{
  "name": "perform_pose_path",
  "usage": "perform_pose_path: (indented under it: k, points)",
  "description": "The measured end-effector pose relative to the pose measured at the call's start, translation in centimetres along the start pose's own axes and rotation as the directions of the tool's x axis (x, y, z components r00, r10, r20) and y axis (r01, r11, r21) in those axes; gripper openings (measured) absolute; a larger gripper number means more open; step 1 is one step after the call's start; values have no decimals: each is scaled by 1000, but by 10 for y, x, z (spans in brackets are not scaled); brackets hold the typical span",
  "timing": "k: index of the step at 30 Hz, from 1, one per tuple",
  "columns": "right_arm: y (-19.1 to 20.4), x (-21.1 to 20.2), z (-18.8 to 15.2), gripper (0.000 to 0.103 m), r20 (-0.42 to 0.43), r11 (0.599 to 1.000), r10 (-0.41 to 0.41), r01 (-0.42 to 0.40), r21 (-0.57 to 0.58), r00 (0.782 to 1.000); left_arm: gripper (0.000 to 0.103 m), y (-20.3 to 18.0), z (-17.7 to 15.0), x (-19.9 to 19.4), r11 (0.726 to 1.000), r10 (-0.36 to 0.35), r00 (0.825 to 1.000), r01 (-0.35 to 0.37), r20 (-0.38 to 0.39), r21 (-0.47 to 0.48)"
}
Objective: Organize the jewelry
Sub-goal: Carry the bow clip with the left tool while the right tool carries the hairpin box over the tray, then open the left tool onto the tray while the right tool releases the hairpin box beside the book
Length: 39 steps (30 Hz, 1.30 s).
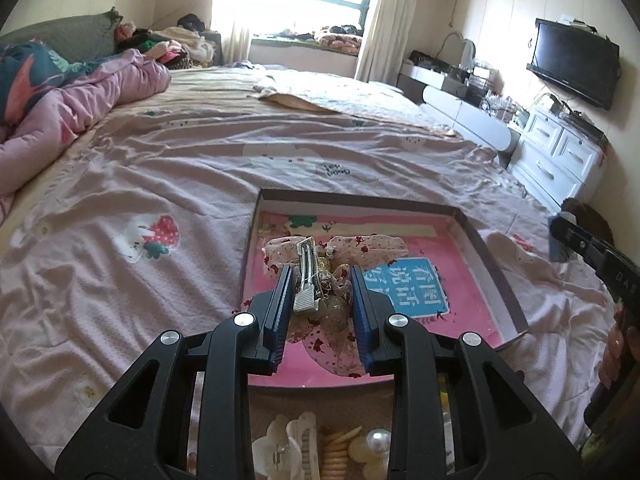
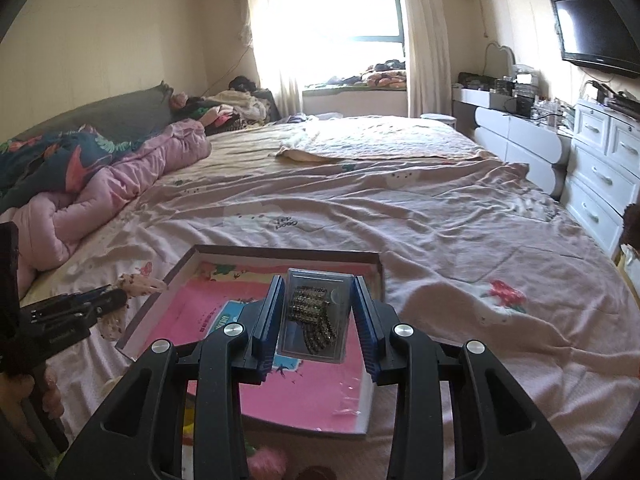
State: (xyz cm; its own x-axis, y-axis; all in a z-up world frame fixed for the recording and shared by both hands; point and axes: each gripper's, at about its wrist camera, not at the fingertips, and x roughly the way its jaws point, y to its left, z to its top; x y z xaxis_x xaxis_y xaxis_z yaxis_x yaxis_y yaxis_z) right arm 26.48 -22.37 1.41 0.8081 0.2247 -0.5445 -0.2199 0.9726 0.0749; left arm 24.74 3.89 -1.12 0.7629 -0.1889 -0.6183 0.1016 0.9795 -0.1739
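I've got L hand-held gripper [image 1: 320,280] pinching a soft, light bow clip [image 1: 320,276] – R hand-held gripper [image 2: 316,312] clamping a stiff, slick clear case [image 2: 316,316] by its sides.

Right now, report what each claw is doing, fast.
Left claw: closed on a floral fabric hair bow with a metal clip, above the pink tray.
Right claw: closed on a clear case of rhinestone jewelry.

Sunlit bedroom beyond the tool

Ahead, a wide bed [image 2: 360,208] under a pale pink sheet; a bright curtained window [image 2: 340,12] on the far wall; white drawers [image 2: 604,176] and a wall-mounted television [image 2: 596,28] at right.
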Motion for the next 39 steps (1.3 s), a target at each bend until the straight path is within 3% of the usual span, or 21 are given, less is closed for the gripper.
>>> perform_pose_path:
  k: [14,30,39]
  points:
    - [15,61,-33,33,-151,999,34,-39,-29,988,21,-10,-11,46,999,29,995,-24,-97,46]
    - [10,81,-55,33,-232,1000,11,-15,-13,973,27,-12,-19,61,997,66,987,-58,-145,59]
    - [9,83,-63,34,-250,1000,15,-15,-1,968,49,-12,-17,48,997,65,990,-60,-122,46]
